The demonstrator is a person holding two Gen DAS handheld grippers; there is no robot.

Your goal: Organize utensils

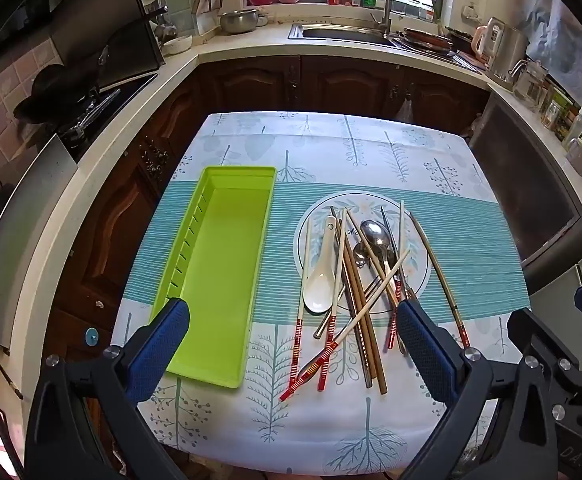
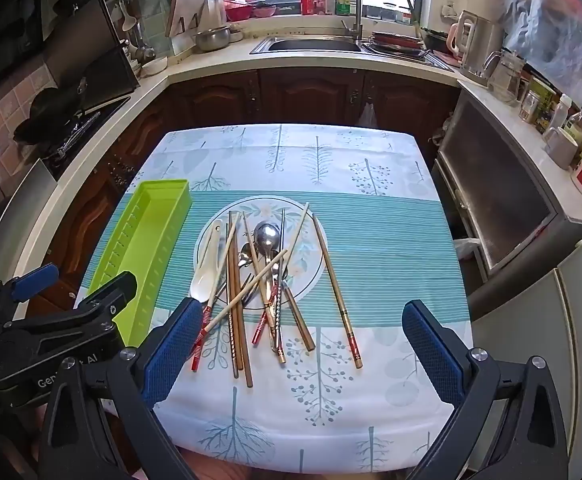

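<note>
A long green utensil tray (image 1: 223, 268) lies empty on the table's left; it also shows in the right wrist view (image 2: 139, 248). A round plate (image 1: 419, 240) to its right carries a pile of chopsticks (image 1: 355, 312), a white ceramic spoon (image 1: 321, 276) and metal spoons (image 1: 375, 236). The pile also shows in the right wrist view: plate (image 2: 311, 272), chopsticks (image 2: 235, 320), white spoon (image 2: 203, 280), metal spoon (image 2: 267, 236). My left gripper (image 1: 291, 320) is open and empty above the near table edge. My right gripper (image 2: 299, 320) is open and empty, near the chopstick ends.
The table has a tree-print cloth (image 1: 331, 420). Behind it runs a kitchen counter with a sink (image 1: 343, 34), a stove (image 1: 91, 100) at left, and jars and a kettle (image 1: 503, 48) at right. One chopstick (image 2: 337, 292) lies off the plate's right side.
</note>
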